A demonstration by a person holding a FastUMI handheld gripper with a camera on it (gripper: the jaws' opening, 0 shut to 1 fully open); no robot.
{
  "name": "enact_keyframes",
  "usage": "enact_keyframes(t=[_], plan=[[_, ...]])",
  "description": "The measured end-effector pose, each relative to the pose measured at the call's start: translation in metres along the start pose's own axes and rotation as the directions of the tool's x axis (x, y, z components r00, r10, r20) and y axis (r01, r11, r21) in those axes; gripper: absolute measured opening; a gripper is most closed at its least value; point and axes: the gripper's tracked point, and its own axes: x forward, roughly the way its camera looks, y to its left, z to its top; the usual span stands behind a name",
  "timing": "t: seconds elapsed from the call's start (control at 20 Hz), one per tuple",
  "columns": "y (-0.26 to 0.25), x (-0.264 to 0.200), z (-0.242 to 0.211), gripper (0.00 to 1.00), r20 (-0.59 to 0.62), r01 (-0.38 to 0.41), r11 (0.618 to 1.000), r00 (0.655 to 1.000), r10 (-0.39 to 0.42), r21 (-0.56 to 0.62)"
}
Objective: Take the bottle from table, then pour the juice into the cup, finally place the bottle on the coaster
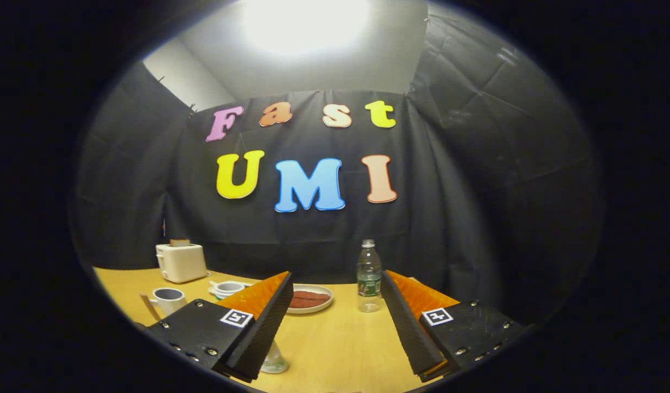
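The wooden worktop (335,338) carries everything. The tongs (335,327) hang released above it, fingers wide apart, the bottle (369,275) upright just beyond them. Left of the bottle sit a toaster (181,262), a plate (309,299) and a mug (168,300).

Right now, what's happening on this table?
A person is holding a pair of tongs over a yellow wooden table. The tongs are wide open and hold nothing. A clear plastic bottle with a green label stands upright just ahead, nearer the right finger and untouched. Beyond the fingers sits a white plate with something reddish-brown. Off to the left are a white mug and a cream toaster. So the bottle hasn't been picked up yet.
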Motion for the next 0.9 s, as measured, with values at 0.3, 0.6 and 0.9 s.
enact_keyframes(t=[0.3, 0.6, 0.9], plan=[[0.035, -0.008, -0.008, 0.97, -0.045, -0.094, 0.993, 0.994, 0.097, 0.067], [0.059, -0.012, -0.036, 0.98, -0.1, -0.126, 0.985, 0.985, 0.138, 0.118], [0.082, -0.011, -0.058, 0.98, -0.129, -0.163, 0.982, 0.976, 0.175, 0.097]])
